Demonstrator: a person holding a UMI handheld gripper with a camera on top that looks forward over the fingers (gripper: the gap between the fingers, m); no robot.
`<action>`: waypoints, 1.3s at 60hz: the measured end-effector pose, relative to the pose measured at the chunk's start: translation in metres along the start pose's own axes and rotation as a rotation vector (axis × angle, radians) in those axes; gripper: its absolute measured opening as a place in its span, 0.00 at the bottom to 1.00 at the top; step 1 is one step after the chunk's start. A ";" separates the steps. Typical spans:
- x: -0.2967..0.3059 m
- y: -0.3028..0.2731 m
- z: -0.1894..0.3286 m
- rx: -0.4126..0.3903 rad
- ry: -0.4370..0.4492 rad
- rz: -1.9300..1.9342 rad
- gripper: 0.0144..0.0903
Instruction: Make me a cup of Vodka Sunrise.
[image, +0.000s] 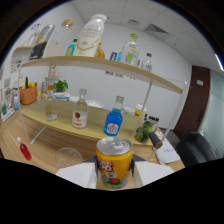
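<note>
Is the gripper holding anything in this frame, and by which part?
Yes: the yellow can sits upright between the fingers, which press on its lower side walls.

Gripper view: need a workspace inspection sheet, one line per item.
Surface: wooden counter under a wooden upper shelf.
Job's things: yellow orange-juice can between the fingers; clear red-labelled bottle; clear glass; small red bottle.
Clutter: blue-liquid bottle, green limes, more bottles on the upper shelf.
Grippers: gripper shut on the can.
Cables: nothing seen.
Surroundings: white wall, brown door.
</note>
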 end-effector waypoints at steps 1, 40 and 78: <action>0.000 -0.001 0.001 0.004 0.007 -0.037 0.48; -0.033 -0.058 0.011 0.208 0.215 -1.560 0.48; -0.042 -0.121 -0.037 0.383 0.137 -1.207 0.48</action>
